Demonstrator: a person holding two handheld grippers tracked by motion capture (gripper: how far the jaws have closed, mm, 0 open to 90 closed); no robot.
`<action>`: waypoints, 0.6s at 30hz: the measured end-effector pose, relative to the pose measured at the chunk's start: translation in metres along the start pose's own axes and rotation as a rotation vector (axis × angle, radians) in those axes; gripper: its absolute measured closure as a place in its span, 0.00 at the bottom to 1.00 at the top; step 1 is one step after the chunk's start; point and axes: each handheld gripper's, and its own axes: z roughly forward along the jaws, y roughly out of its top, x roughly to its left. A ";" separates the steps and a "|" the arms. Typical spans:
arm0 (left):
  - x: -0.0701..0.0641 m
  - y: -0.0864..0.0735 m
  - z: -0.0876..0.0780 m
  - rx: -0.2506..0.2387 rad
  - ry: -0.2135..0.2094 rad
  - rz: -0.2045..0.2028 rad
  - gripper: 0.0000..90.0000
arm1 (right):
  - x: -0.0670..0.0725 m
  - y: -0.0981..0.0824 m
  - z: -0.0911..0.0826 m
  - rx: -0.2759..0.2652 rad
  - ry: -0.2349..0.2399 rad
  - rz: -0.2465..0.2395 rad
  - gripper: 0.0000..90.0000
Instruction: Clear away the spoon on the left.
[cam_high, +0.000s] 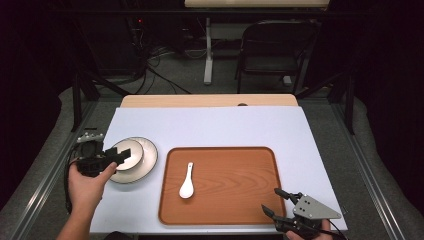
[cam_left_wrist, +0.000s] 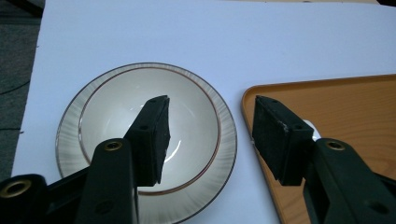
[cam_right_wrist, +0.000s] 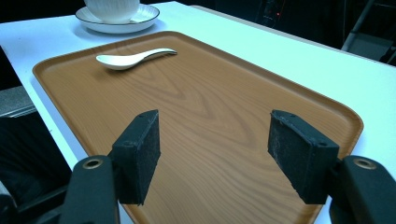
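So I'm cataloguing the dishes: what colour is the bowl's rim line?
A thin brown line rings the cream bowl, clearest in the left gripper view.

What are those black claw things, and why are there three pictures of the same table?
A person holds a pinching tool in each hand. One picture looks down from above; the other two come from little cameras riding on each tool. The left gripper hangs open over a bowl that sits on a plate. The right gripper is open too, at the near corner of a wooden tray. A white spoon lies on the tray. Everything rests on a white table. Neither tool holds anything.
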 end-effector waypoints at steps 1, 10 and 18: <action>0.001 -0.002 -0.001 -0.002 -0.004 -0.002 0.53 | 0.000 0.000 0.000 0.000 0.000 0.000 0.38; 0.004 -0.029 -0.008 -0.005 -0.019 0.005 0.53 | 0.000 0.000 0.000 0.000 -0.002 -0.003 0.38; 0.003 -0.056 -0.011 -0.019 -0.025 0.019 0.54 | 0.000 0.000 -0.001 0.001 -0.003 -0.004 0.38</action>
